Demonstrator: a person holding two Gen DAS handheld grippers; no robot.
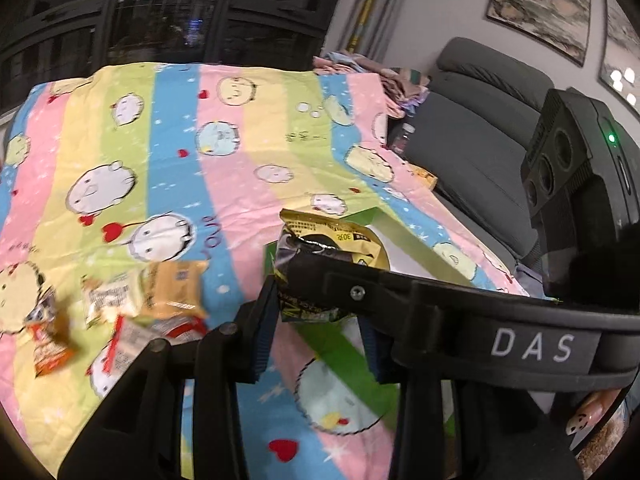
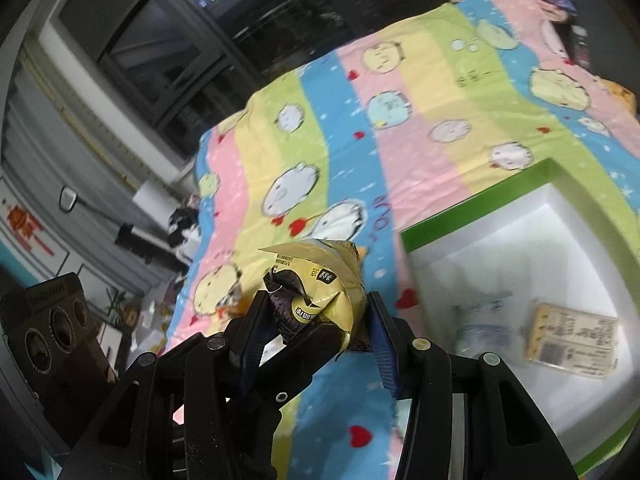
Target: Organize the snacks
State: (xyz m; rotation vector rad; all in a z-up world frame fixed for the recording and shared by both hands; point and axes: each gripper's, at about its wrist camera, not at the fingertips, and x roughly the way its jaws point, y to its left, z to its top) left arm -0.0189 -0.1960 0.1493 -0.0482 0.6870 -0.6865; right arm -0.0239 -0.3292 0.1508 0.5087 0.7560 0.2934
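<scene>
1. Loose snacks lie left on the striped cloth.
2. Both grippers, left and right, pinch one yellow packet, held above the cloth.
3. The box sits right; likely next, one releases and the packet drops in.

Glossy crinkled foil snack packet; matt printed cotton cloth; smooth green-rimmed white box.

- White letters "DAS" are showing on the right gripper's arm.
- Blue "LOVE" is appearing, inverted, on the striped sheet.
- Remaining packet print is staying illegible.
</scene>
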